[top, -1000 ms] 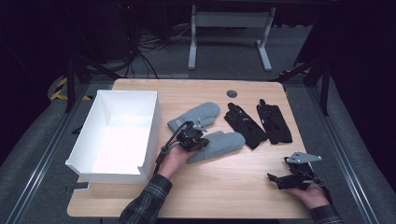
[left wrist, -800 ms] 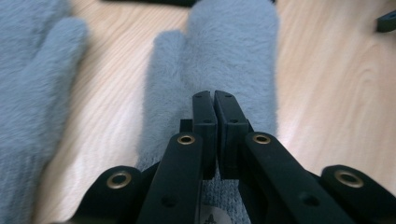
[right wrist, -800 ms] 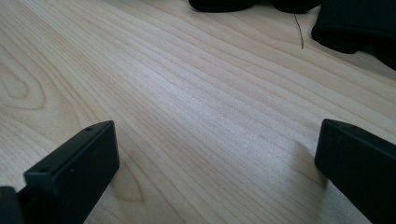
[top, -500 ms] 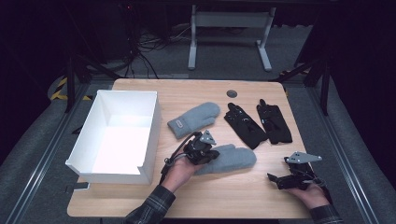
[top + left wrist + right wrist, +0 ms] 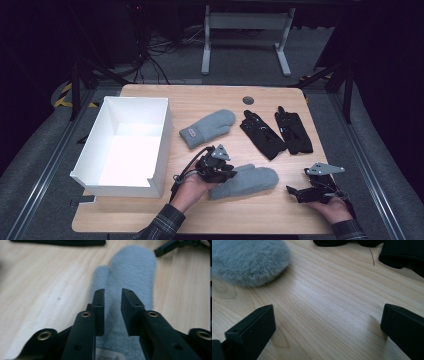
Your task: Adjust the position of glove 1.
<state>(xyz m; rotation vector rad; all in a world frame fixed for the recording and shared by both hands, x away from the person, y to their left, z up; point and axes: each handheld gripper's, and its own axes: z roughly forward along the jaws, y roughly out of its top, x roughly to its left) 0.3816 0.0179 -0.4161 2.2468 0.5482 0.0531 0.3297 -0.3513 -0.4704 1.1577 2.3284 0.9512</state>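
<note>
A: Two grey mittens lie on the desk; where is yours?

B: Your near mitten point(image 5: 247, 181) lies toward the desk's front edge, right of the white box point(image 5: 161, 145). Your left claw point(image 5: 226, 172) sits over its cuff, jaws just eased apart, a narrow gap with the fabric between them, pads no longer pressing.

A: And your right claw point(image 5: 296, 192)?

B: Released, jaws wide, low over bare wood near the front right corner, just beside the mitten's tip.

A: The far mitten point(image 5: 207, 128)?

B: Mid-desk, beside two black gloves point(image 5: 275, 132).

overhead view, two close table-level views
</note>
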